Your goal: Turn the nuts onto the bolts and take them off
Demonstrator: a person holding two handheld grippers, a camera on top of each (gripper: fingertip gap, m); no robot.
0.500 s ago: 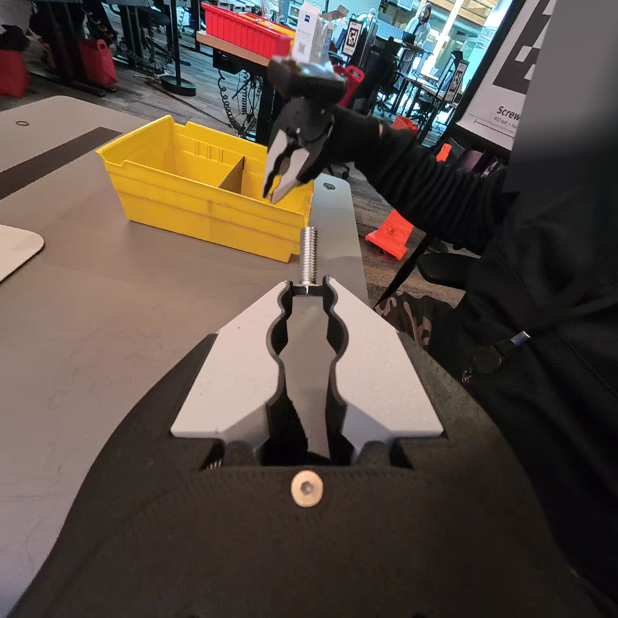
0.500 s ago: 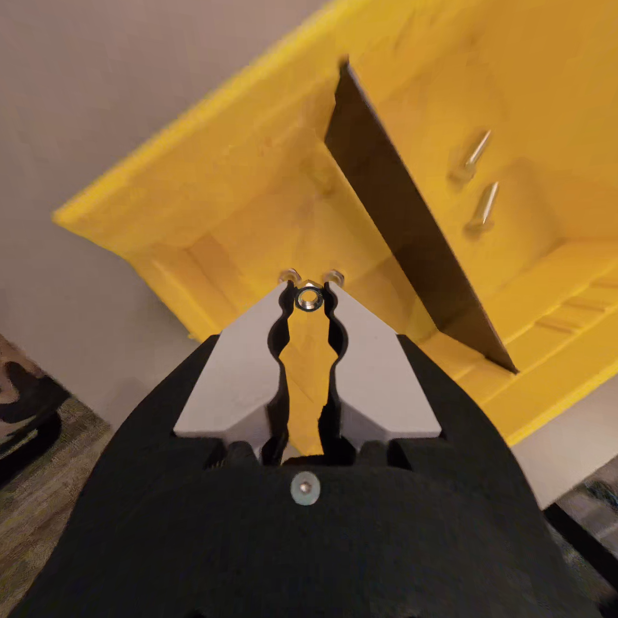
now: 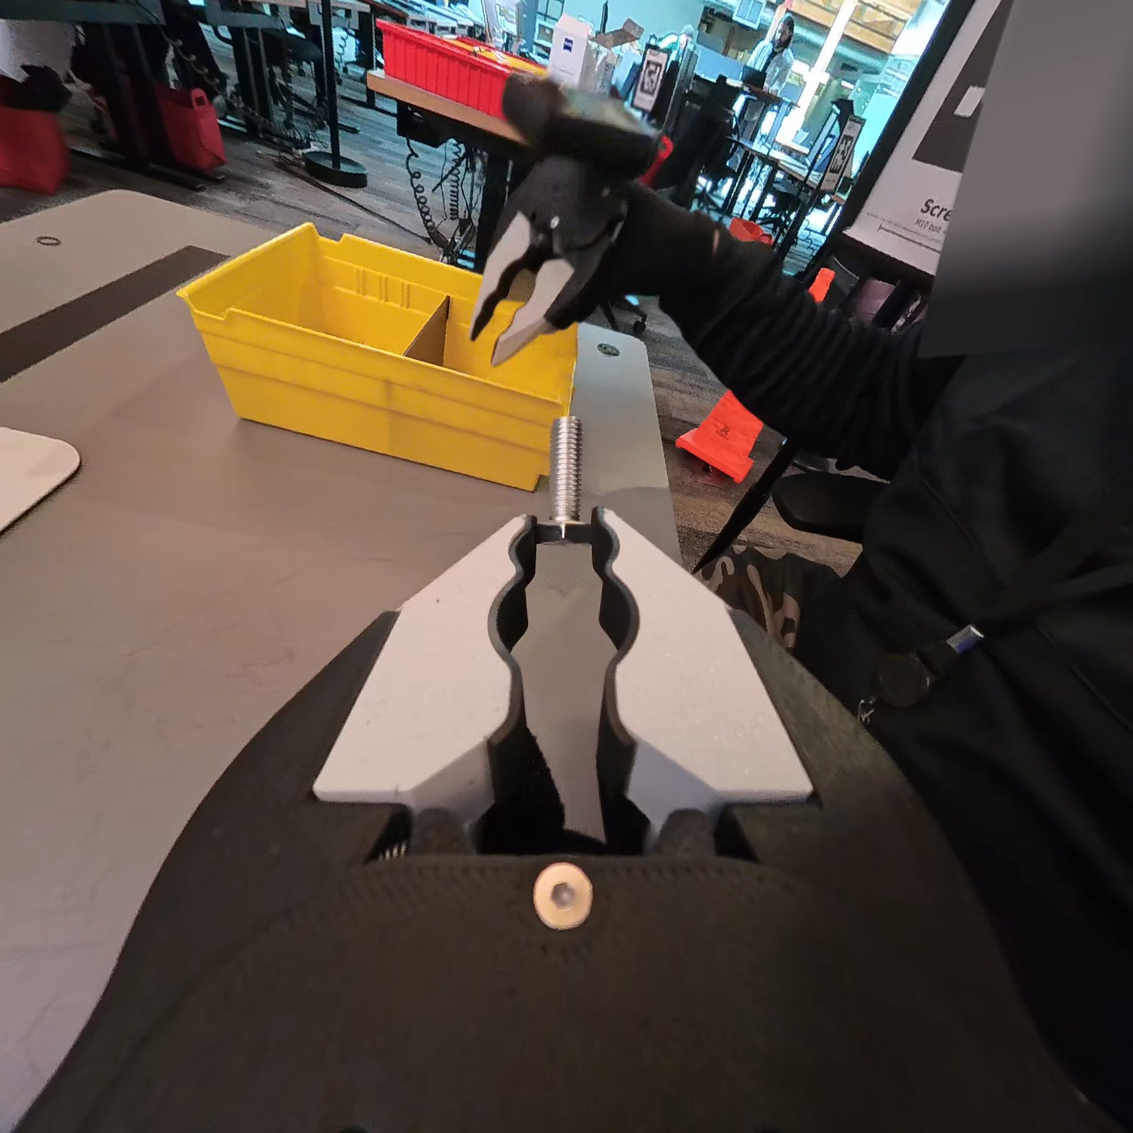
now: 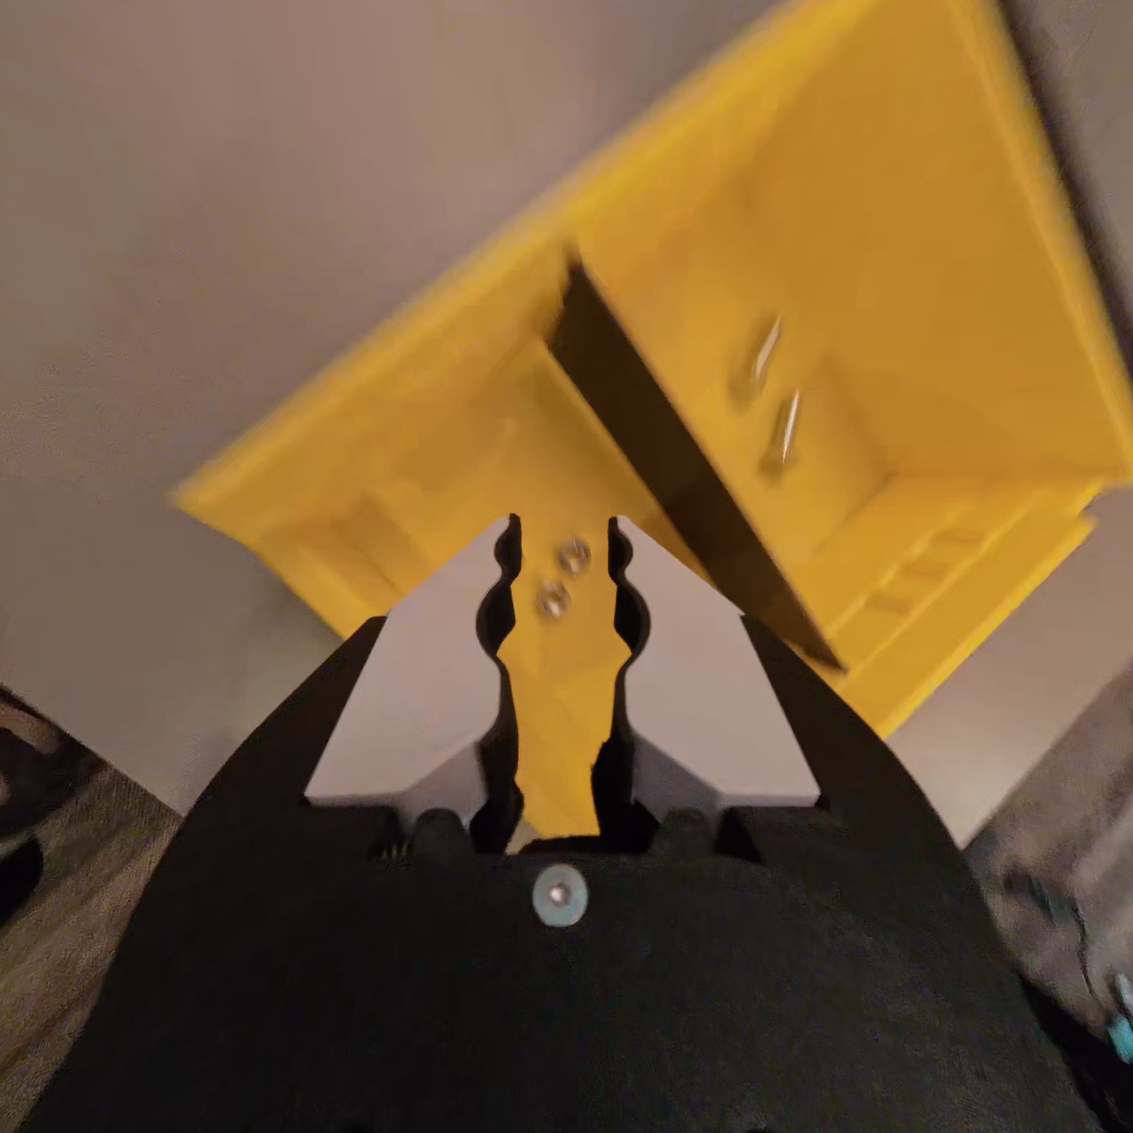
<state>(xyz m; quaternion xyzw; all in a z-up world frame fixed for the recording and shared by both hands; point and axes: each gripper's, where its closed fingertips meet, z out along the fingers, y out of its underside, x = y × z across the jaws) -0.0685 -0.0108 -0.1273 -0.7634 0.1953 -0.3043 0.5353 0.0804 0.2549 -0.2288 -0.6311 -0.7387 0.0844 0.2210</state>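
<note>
The grey surface [image 3: 184,613] spreads wide under me, and on it, toward its far edge, sits the yellow bin [image 3: 343,392], a long open box split crosswise by a dark divider [image 4: 668,453] into two compartments. My right arm, in a black sleeve [image 3: 766,331], reaches out over the bin, and my right tool [image 3: 490,334] hangs above the compartment nearer the surface's edge, pointing down into it. From its own camera, my right tool [image 4: 563,521] is spread apart with nothing between its fingers; the picture is blurred with motion, but the gap is plain and the yellow floor shows straight through it. My left tool [image 3: 564,521] is held low over the surface, on the near side of the bin, and it is clamped on the bolt [image 3: 565,466]: the head is pinched between the fingertips and the threaded shank stands upright above them, its top level with the bin's lower wall as I see it. No nut is on that shank. In the larger compartment on the far side of the divider from my right tool lie two more bolts [image 4: 757,368] [image 4: 782,432], close together and roughly parallel, apart from each other. In the smaller compartment, directly beneath my open right tool, two nuts [image 4: 573,556] [image 4: 552,599] rest on the bin floor, just beside one another; whether they touch I cannot tell through the blur.
</note>
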